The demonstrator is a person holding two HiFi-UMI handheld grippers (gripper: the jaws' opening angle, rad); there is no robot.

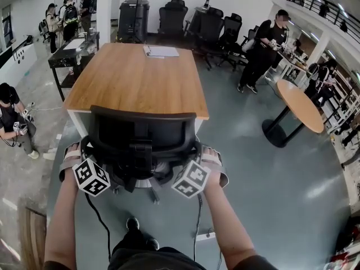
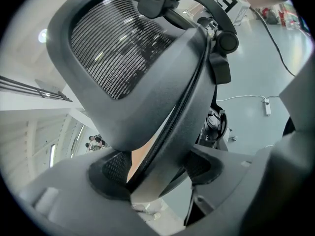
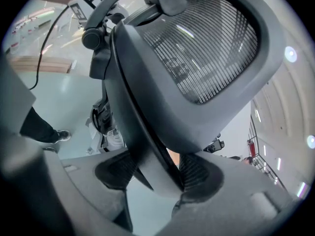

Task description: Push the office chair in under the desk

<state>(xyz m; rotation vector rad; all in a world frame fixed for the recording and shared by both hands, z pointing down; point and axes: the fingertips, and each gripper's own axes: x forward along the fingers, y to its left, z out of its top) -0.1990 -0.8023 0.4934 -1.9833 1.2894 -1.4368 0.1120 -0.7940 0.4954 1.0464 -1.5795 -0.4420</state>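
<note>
On my left, the left tongs (image 1: 85, 152) are closed on the left rim of the backrest (image 1: 143, 133). In the left gripper view the rim is wedged between both pads. The office chair (image 1: 140, 167) stands straight ahead of me, between my hands and the near edge of the worktop (image 1: 135, 77). Its backrest runs side to side, parallel to that edge and just beside it — I judge there's only a short push left, straight forward. On my right, the right tongs (image 1: 201, 153) clamp the opposite rim the same way, so both hands are equally near and the load is even. There is open floor (image 1: 264, 196) on both sides. The round table (image 1: 301, 103) at right is well apart — nothing crowds the path.
</note>
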